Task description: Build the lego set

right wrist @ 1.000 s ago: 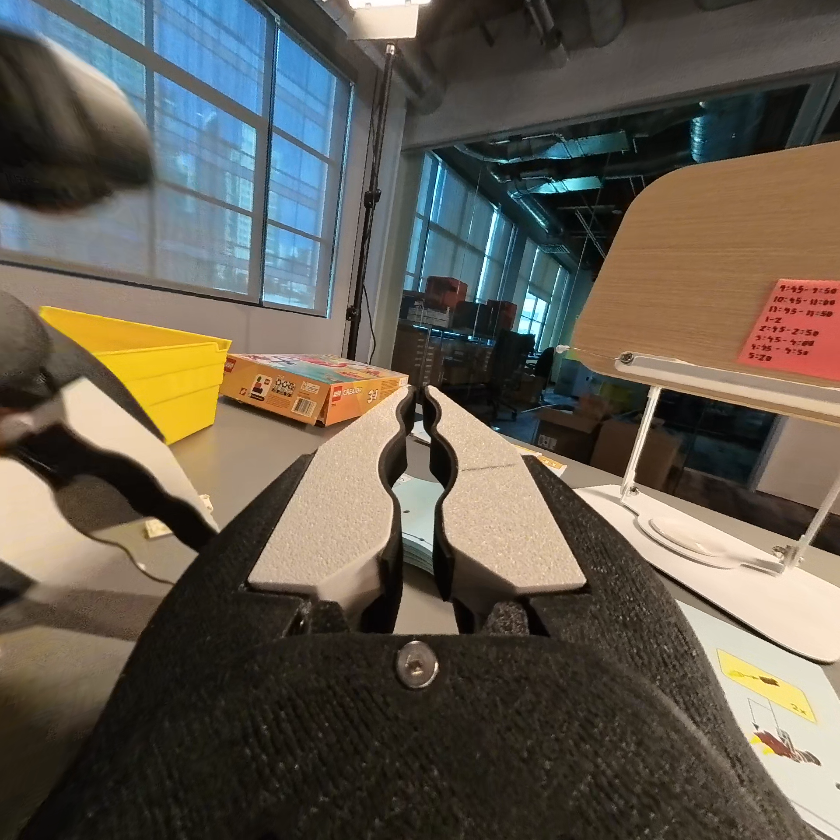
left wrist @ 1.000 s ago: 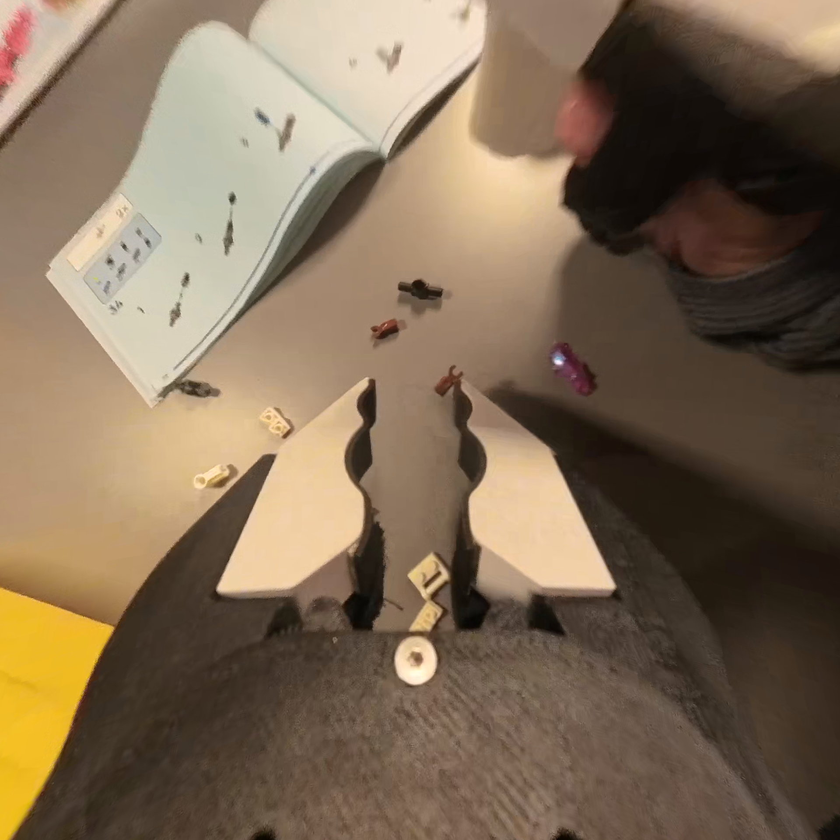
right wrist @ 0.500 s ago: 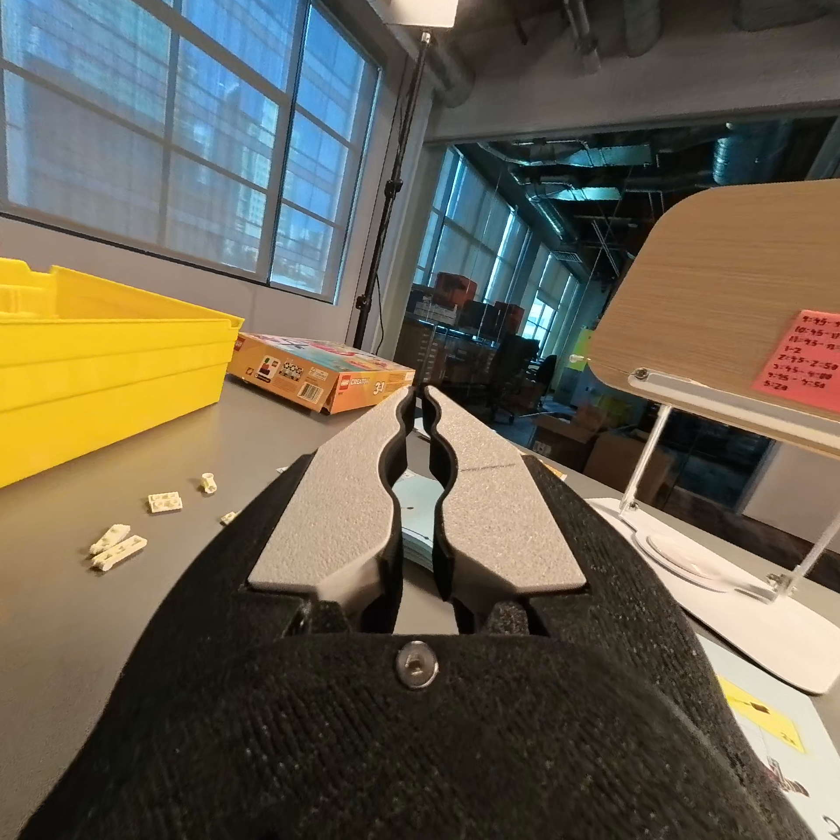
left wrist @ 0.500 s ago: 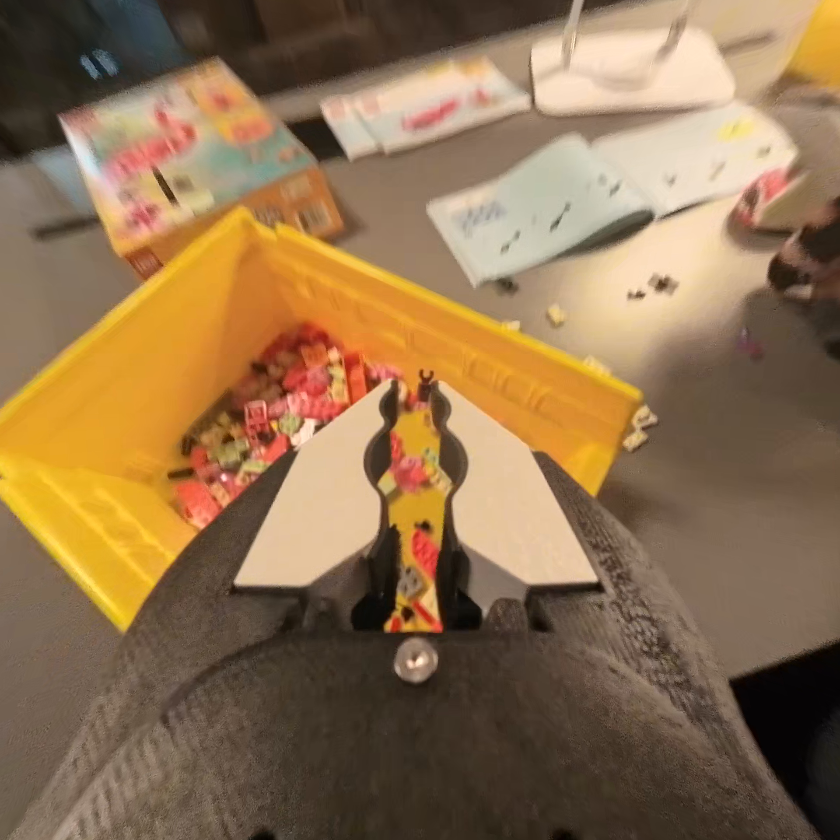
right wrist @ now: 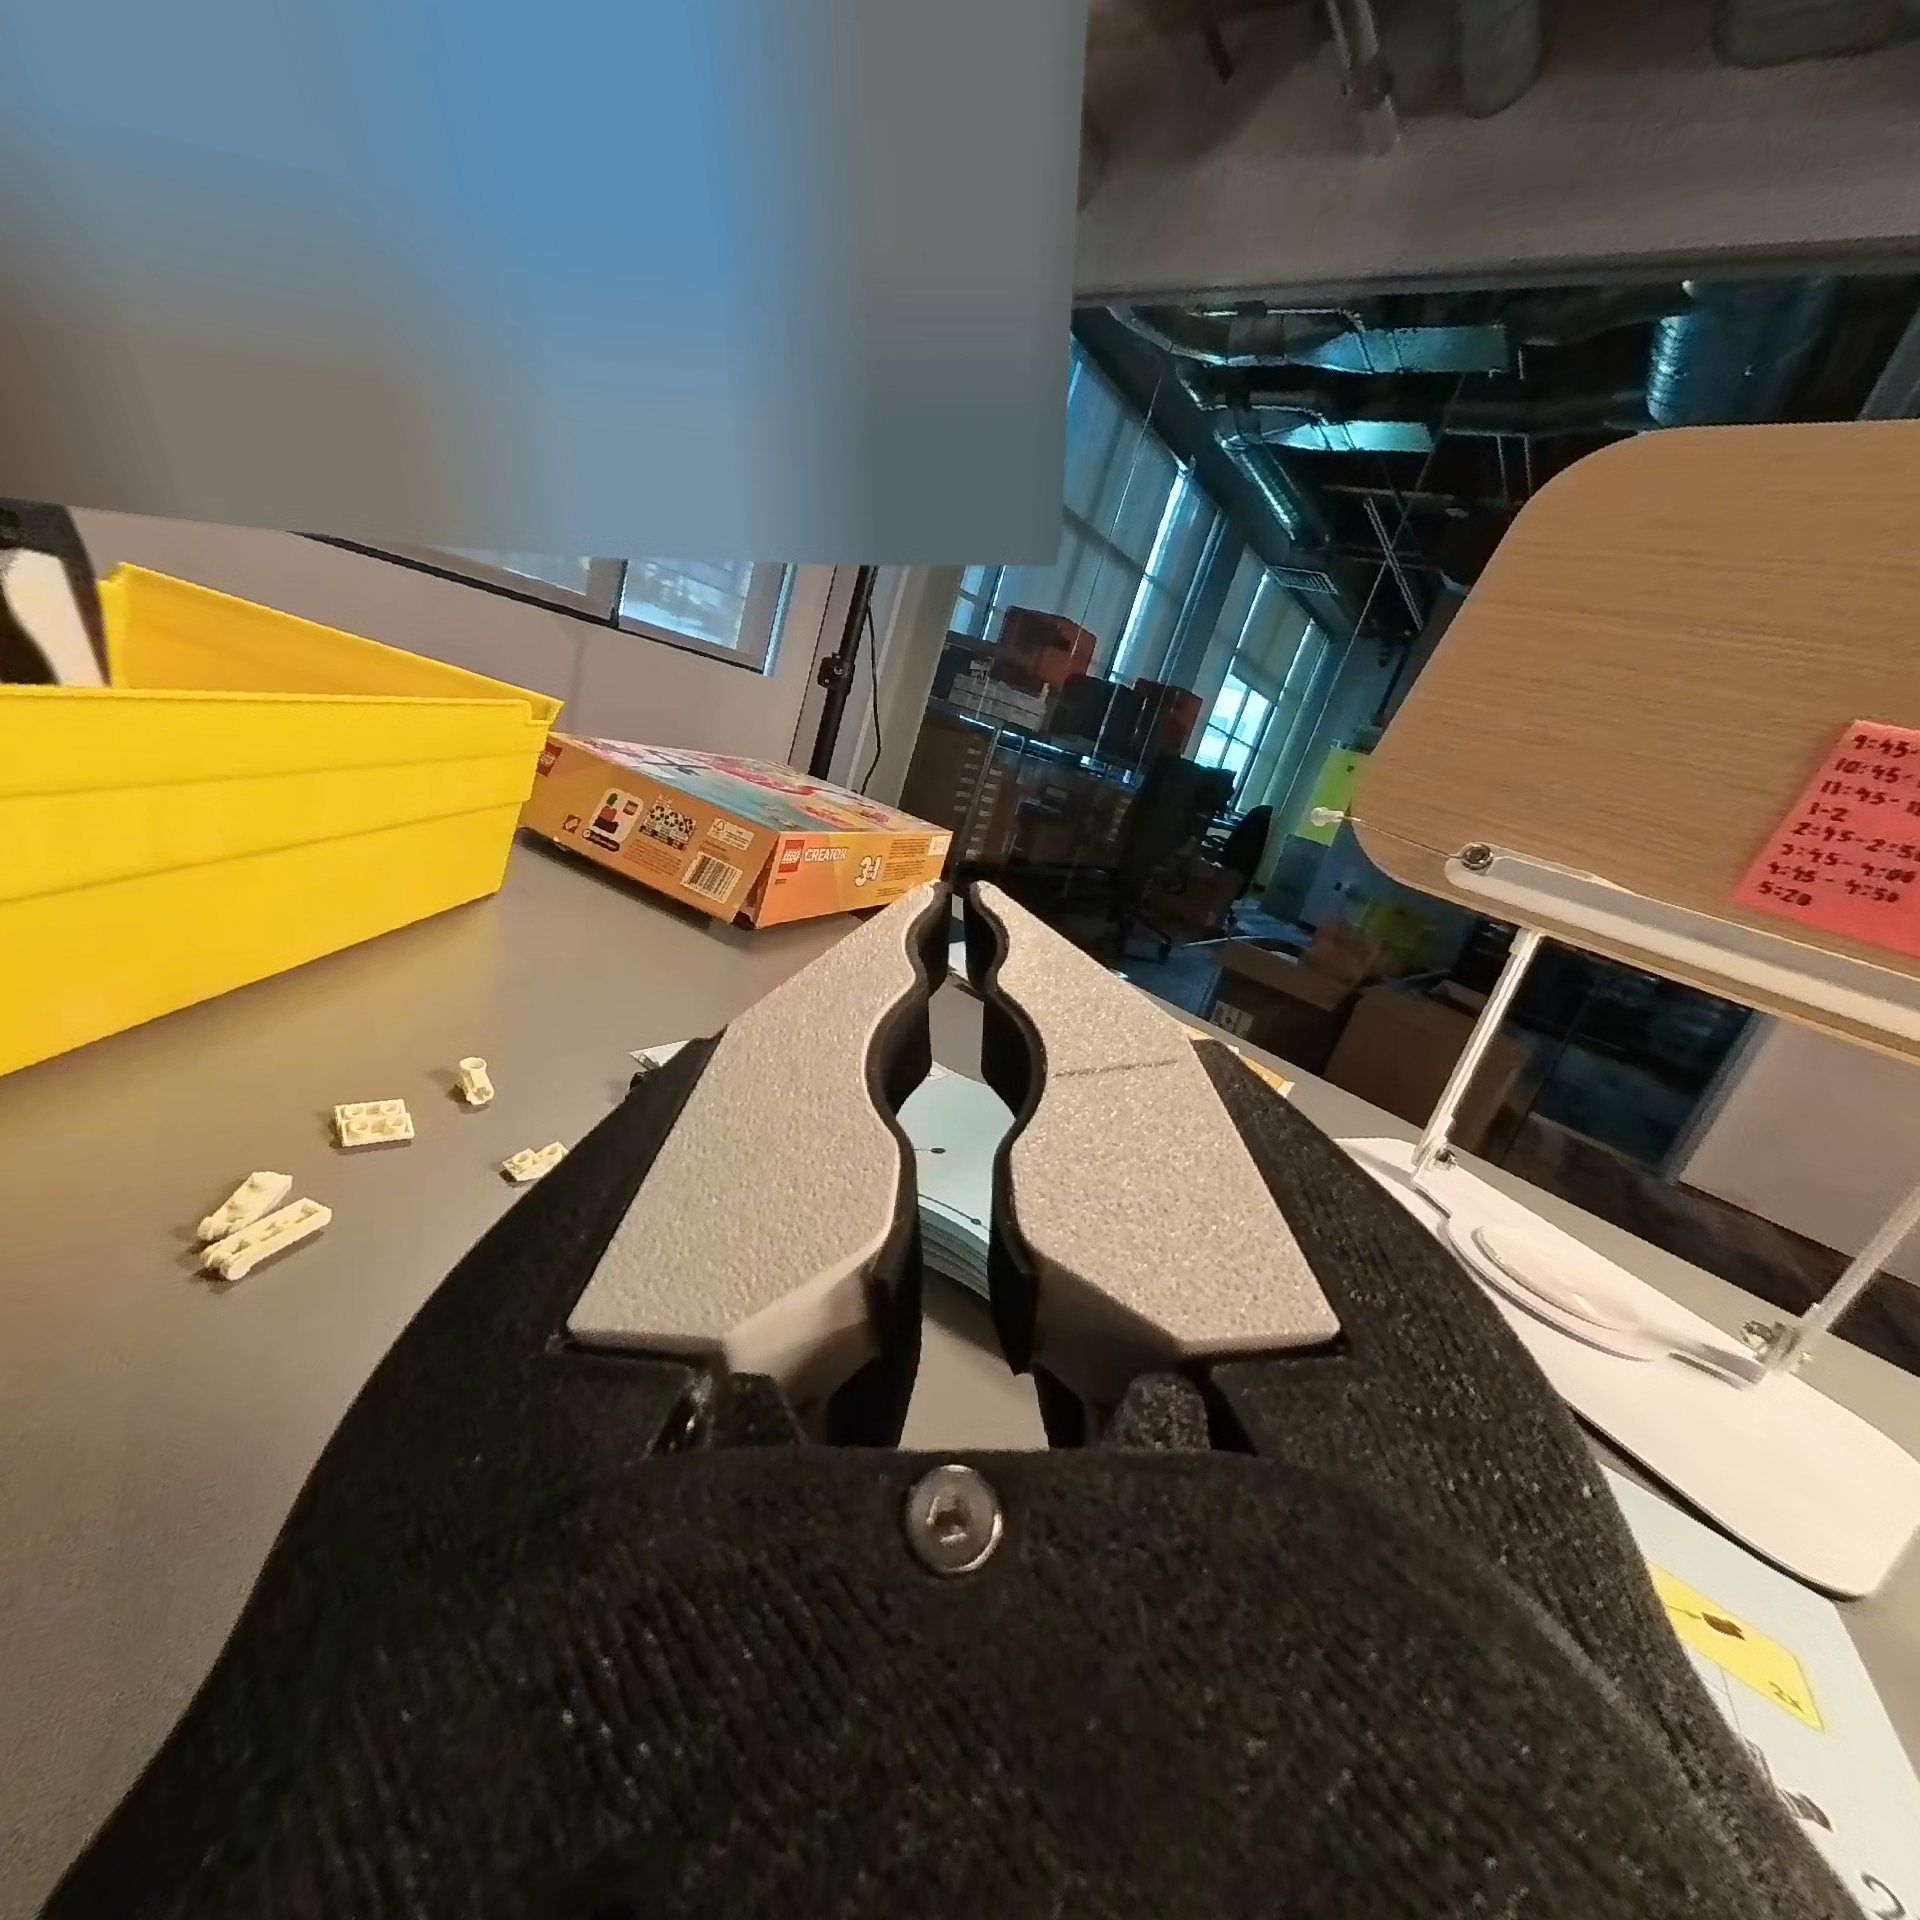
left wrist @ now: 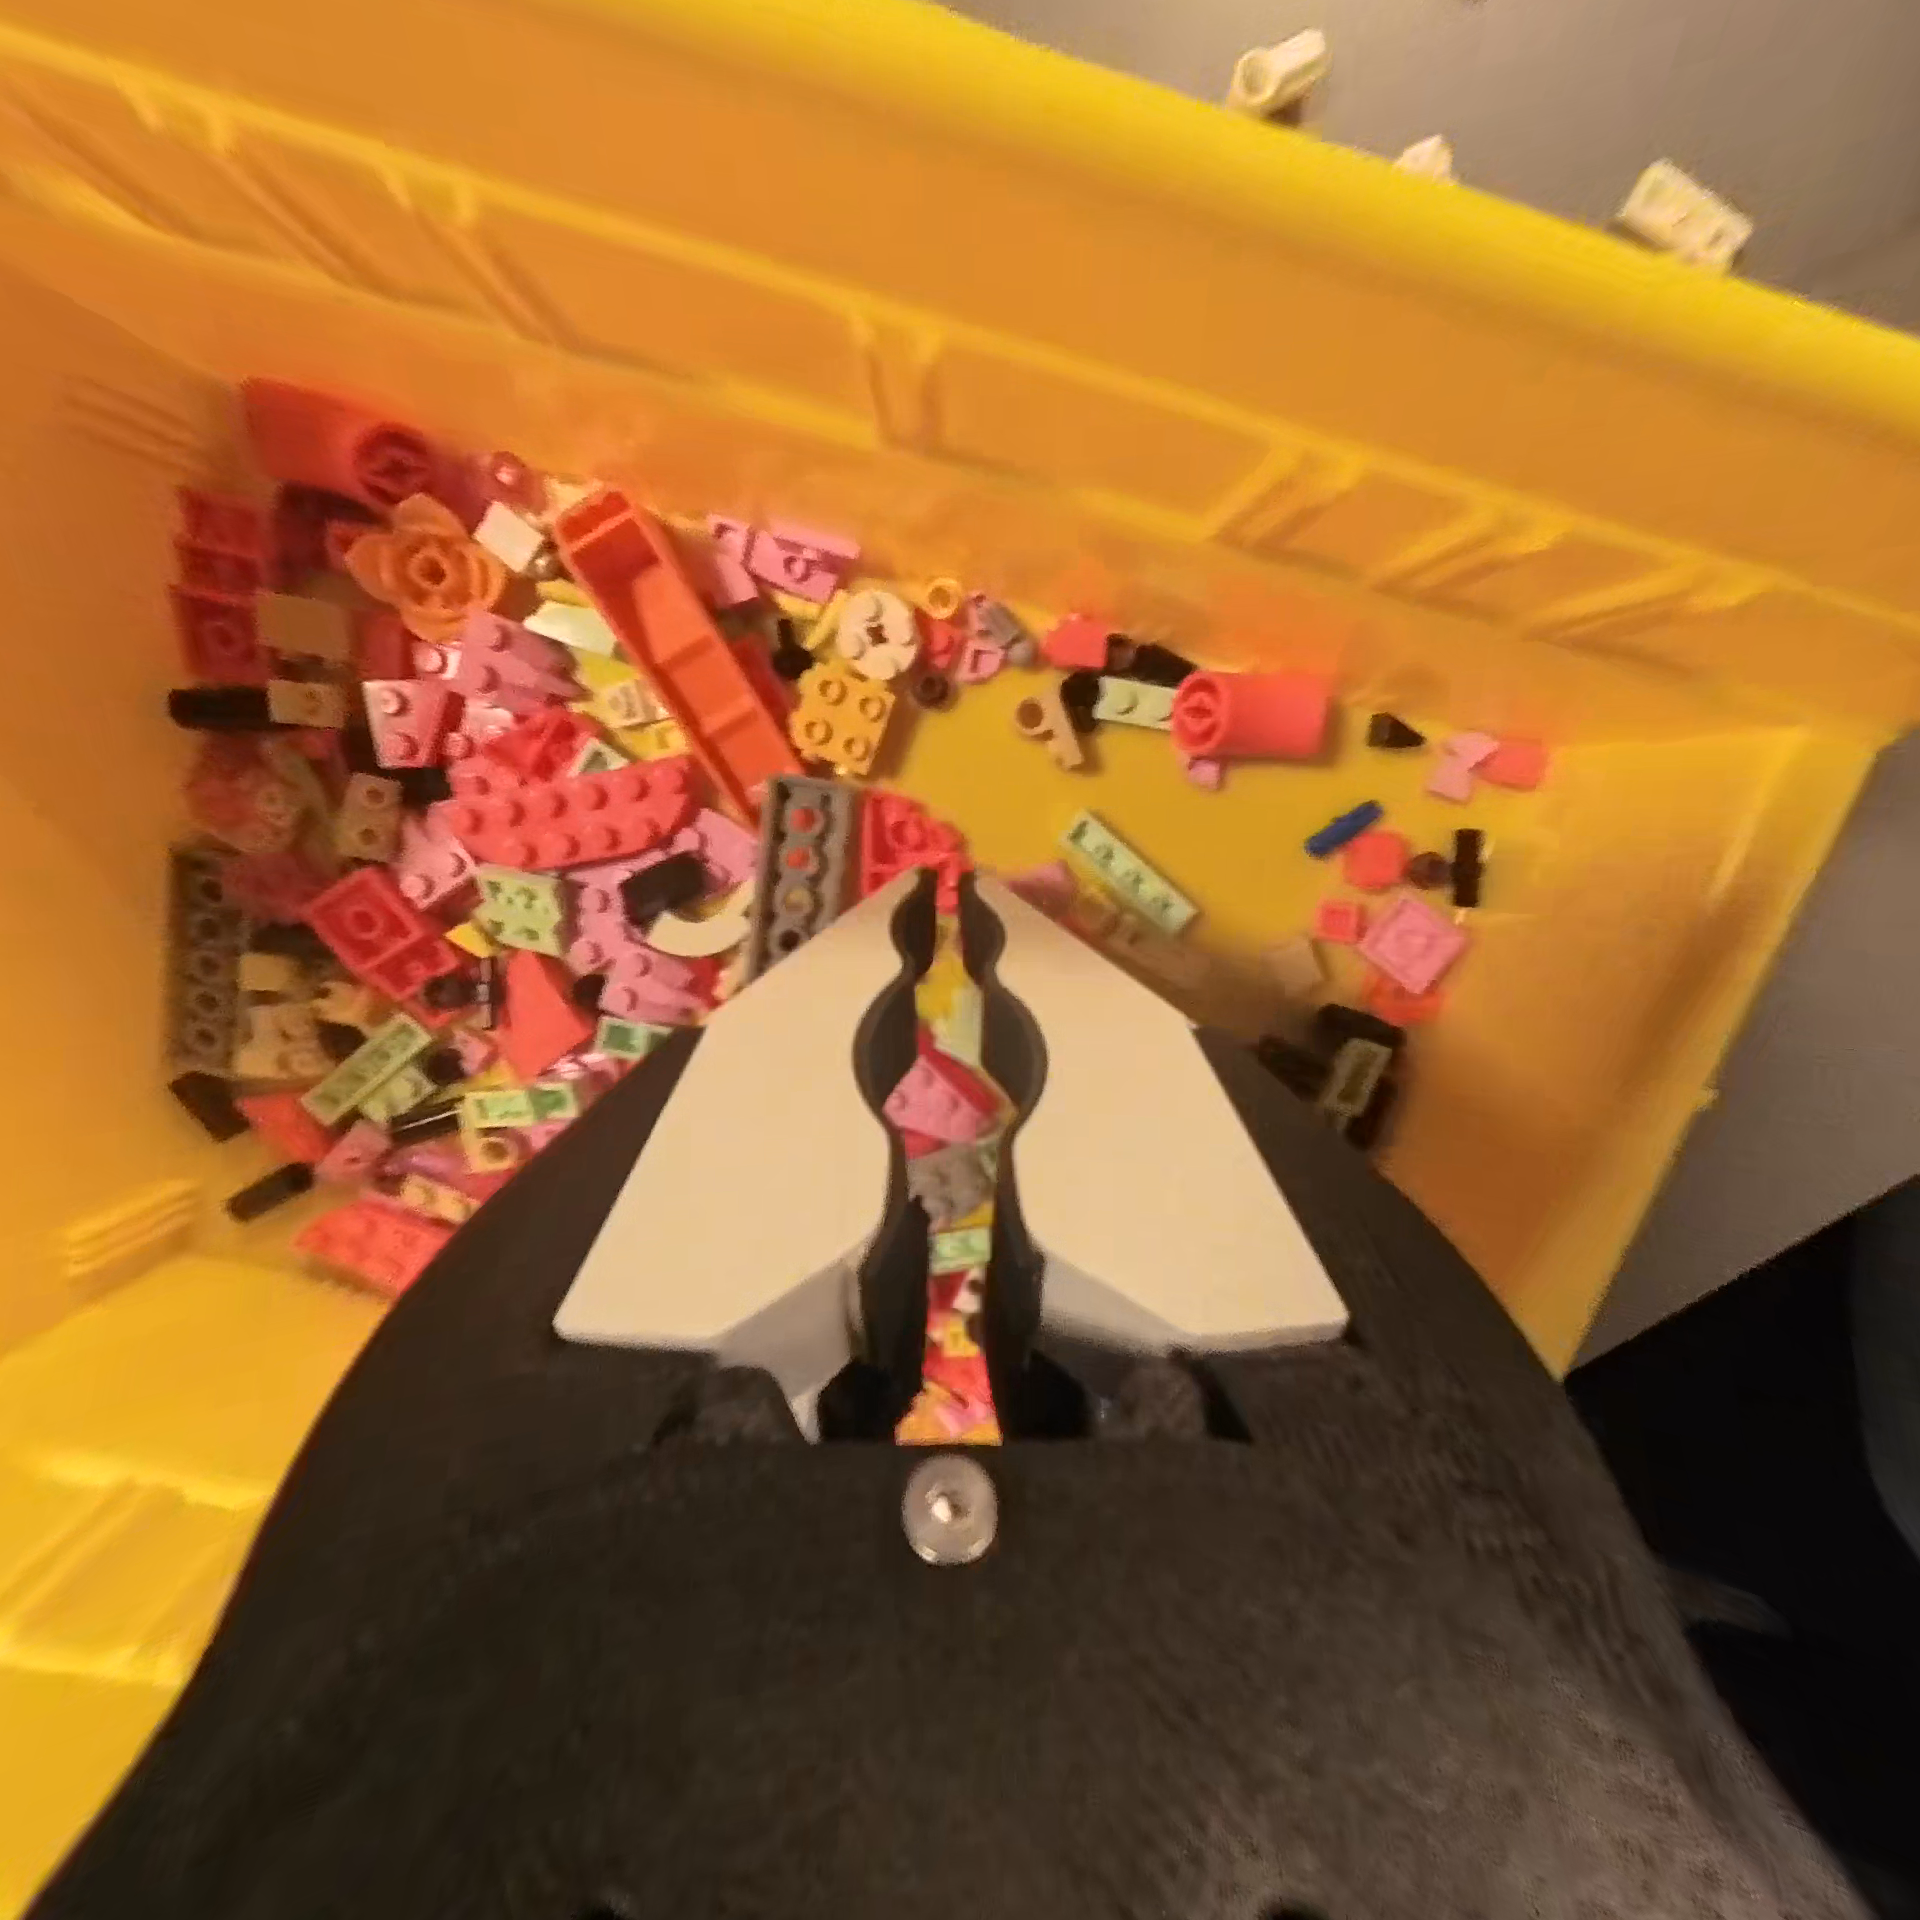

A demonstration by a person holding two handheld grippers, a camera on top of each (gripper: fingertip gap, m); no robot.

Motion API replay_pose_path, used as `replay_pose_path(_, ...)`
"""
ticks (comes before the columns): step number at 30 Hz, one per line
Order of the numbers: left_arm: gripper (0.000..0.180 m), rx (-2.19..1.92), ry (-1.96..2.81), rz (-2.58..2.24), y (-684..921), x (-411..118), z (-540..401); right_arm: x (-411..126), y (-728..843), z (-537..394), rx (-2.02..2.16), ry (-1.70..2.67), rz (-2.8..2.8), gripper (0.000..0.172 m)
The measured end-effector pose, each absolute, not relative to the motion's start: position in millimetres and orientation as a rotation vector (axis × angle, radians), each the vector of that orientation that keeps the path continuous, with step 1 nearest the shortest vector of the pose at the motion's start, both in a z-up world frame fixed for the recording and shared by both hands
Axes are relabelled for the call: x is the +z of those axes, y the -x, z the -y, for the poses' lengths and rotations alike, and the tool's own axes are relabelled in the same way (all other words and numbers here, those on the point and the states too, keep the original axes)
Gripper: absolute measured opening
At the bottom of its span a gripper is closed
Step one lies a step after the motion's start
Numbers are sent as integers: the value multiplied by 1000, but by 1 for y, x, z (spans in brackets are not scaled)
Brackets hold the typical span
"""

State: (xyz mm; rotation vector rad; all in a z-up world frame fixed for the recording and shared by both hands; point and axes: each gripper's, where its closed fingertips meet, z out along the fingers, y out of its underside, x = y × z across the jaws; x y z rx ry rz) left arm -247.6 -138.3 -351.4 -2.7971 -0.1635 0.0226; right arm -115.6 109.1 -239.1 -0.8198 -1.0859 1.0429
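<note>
My left gripper (left wrist: 945, 883) hangs over the open yellow bin (left wrist: 1039, 312), with its fingers closed to a thin slit. Its tips are just above a heap of red, pink, orange and green toy bricks (left wrist: 561, 810) on the bin floor. Red shows in the slit at the tips; I cannot tell whether it is gripped or lies below. My right gripper (right wrist: 956, 894) is shut, with nothing showing between its pads. It hovers above the grey table (right wrist: 208, 1403), pointing over a pale blue booklet (right wrist: 956, 1195). The bin (right wrist: 260, 831) stands to its left.
Several small cream pieces (right wrist: 372, 1122) lie on the table by the bin; some also show past the bin's rim (left wrist: 1678, 208). An orange toy box (right wrist: 727, 831) lies behind them. A wooden board on a white stand (right wrist: 1662, 675) is at the right, and an instruction sheet (right wrist: 1745, 1662) at the lower right. The gap from one gripper's tips to the other's is roughly 30 cm.
My left gripper swung from the table by the open booklet to above the yellow bin and dropped closer to the bricks, its fingers closing on the way. The right gripper stayed shut and hardly moved.
</note>
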Motion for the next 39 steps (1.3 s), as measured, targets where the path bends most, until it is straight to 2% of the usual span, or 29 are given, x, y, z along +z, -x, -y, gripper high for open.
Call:
replay_pose_path(4, 6, 144, 2850, 84, 272, -343, 146, -240, 117, -109, 1047, 825, 1090, 0)
replay_pose_path(7, 6, 35, 2835, -13, 268, -335, 146, -240, 117, -109, 1050, 826, 1092, 0)
replay_pose_path(15, 7, -31, 2957, -173, 252, -360, 157, -241, 118, -108, 1059, 832, 1095, 0)
replay_pose_path(24, 10, 40, 2980, -190, 257, -366, 155, -241, 119, -108, 1060, 834, 1095, 0)
replay_pose_path(31, 5, 73, 2972, -139, 263, -365, 155, -240, 118, -109, 1064, 836, 1088, 0)
replay_pose_path(34, 4, 262, 2869, -1, 276, -346, 147, -240, 118, -111, 1065, 848, 1078, 0)
replay_pose_path(39, 4, 421, 2527, 158, 252, -262, 121, -239, 118, -112, 1084, 852, 1067, 0)
